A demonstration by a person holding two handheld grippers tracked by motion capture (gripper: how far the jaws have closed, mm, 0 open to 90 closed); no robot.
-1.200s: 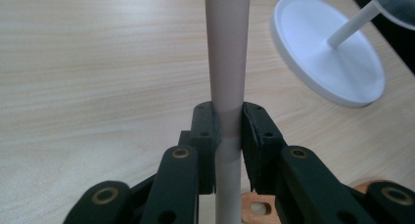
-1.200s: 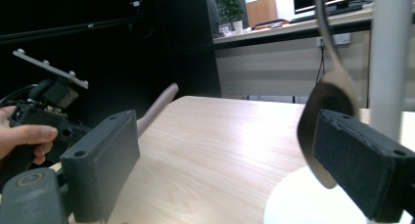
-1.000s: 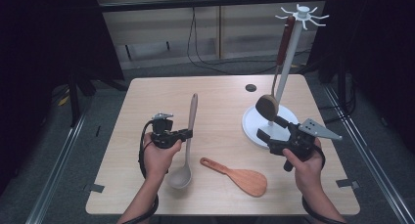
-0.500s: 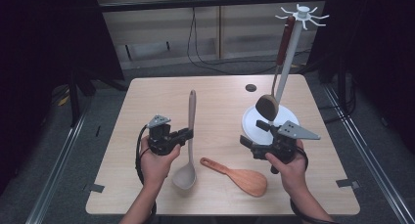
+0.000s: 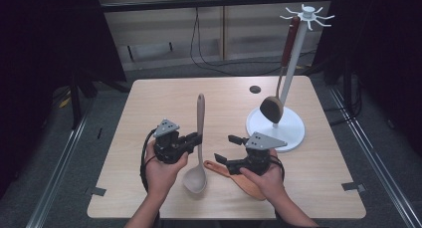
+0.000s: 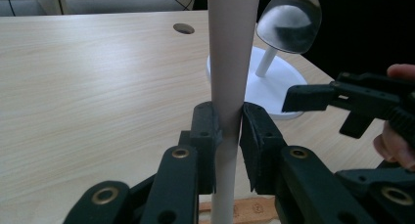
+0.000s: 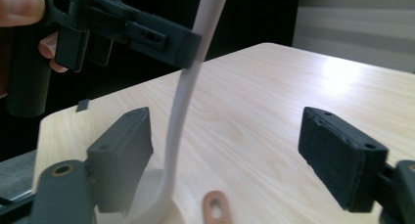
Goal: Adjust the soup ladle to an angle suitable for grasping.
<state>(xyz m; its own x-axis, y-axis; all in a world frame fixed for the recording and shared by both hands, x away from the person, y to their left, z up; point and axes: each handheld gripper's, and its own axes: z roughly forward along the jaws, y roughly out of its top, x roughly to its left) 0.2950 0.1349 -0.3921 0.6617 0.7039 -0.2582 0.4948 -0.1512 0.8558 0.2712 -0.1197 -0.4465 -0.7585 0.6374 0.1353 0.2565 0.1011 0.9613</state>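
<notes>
A pale ladle [image 5: 198, 143] stands tilted over the middle of the wooden table [image 5: 149, 103], its bowl low near the front edge and its long handle rising away from the person; the left gripper [image 5: 195, 139] is clamped on that handle, and in the left gripper view both black pads press against the pale shaft on either side. The right gripper [image 5: 225, 150] is just to the right of the ladle, its jaws apart and pointing toward it; they have just been closing, and in the right gripper view the ladle's curved neck stands between the pads, close to one pad, with nothing gripped. An orange-brown spatula [image 5: 249, 185] lies flat on the table under the right hand [image 5: 268, 178]; farther right stands a white utensil rack [image 5: 293, 78] with a dark spoon [image 5: 272, 108] hanging from it.
</notes>
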